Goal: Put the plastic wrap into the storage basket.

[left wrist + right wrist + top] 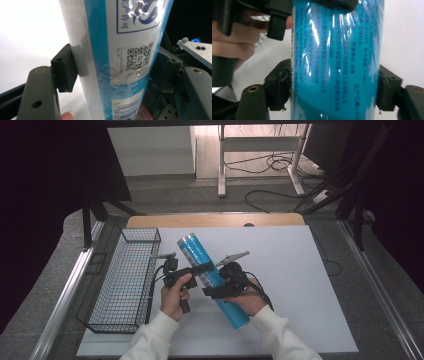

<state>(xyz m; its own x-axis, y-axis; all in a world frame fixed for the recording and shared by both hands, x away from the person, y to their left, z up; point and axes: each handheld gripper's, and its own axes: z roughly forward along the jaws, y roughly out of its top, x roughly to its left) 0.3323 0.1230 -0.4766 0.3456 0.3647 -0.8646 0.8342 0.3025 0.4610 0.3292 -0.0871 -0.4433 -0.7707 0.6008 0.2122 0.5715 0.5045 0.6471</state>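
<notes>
Wire basket (125,285) sat on the tabletop (300,285) at its left edge. Tube (212,279) lay diagonally right of the basket, far end toward the rear. Left tool (200,268) clamped it mid-length; right tool (215,292) clamped it nearer the front.

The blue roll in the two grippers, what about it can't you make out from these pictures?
- Blue roll: whether it rests on the white table or is lifted; high view can't settle it.
- Its ends: cut off by the frame in both gripper views.
- Barcode: cut by the bottom edge, left gripper view.
- Label text: blurred by glare, right gripper view.
</notes>
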